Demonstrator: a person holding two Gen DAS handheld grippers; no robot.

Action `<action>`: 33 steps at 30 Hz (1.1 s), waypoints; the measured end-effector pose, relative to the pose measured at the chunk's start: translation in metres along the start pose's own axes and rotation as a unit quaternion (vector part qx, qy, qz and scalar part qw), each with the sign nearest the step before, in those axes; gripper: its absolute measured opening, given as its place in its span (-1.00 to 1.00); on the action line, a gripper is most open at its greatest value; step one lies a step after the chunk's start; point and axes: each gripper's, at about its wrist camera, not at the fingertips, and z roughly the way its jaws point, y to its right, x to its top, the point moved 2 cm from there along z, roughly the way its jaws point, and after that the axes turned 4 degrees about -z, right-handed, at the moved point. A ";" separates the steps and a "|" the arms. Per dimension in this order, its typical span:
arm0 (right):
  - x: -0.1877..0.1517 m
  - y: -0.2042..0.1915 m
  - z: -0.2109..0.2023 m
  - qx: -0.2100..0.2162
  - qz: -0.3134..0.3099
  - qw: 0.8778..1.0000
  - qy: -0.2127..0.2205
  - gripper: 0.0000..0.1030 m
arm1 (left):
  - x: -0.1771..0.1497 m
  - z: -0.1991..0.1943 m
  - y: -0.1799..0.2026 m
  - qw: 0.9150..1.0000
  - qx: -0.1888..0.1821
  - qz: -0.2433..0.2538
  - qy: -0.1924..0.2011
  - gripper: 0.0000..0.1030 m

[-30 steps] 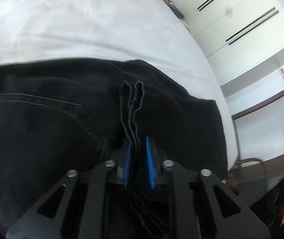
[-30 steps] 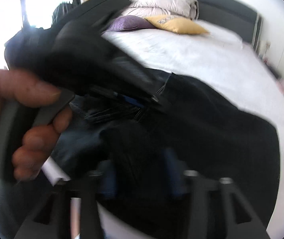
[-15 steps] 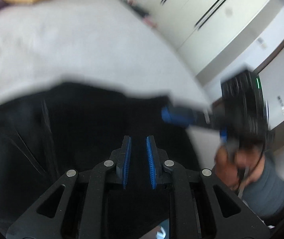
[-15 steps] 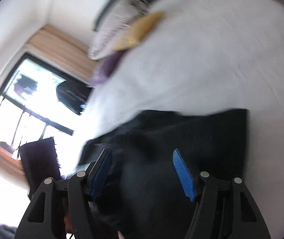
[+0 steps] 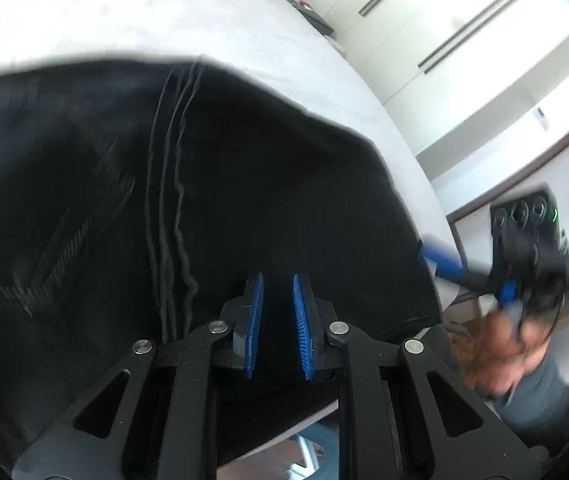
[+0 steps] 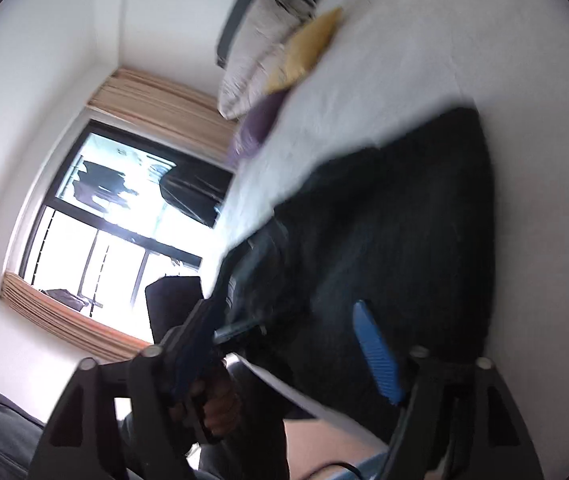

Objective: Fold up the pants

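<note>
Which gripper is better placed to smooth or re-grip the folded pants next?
Probably the left gripper: it hovers directly over the pants on the bed, jaws slightly apart and empty. The right gripper sits at the pants' edge, blurred.

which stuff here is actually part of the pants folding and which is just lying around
Part of the job:
black pants
left hand-held gripper
right hand-held gripper
white bed, the folding surface

Just lying about:
yellow pillow
grey pillow
purple pillow

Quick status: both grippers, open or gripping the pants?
Left gripper: open, narrow gap, nothing between pads, over the pants.
Right gripper: open wide, holding nothing.
</note>
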 end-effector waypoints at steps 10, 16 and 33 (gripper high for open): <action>0.009 -0.032 -0.024 0.029 -0.026 0.998 0.058 0.80 | -0.020 -0.063 -0.019 0.993 -0.012 -0.075 0.089 -0.70; 0.008 0.007 0.039 -0.047 -0.009 0.999 0.021 0.28 | -0.034 -0.152 -0.057 0.969 -0.003 -0.144 0.201 -0.44; 0.021 -0.049 0.027 -0.013 0.023 0.999 0.021 0.71 | -0.060 -0.251 -0.244 0.891 -0.003 -0.324 0.318 0.83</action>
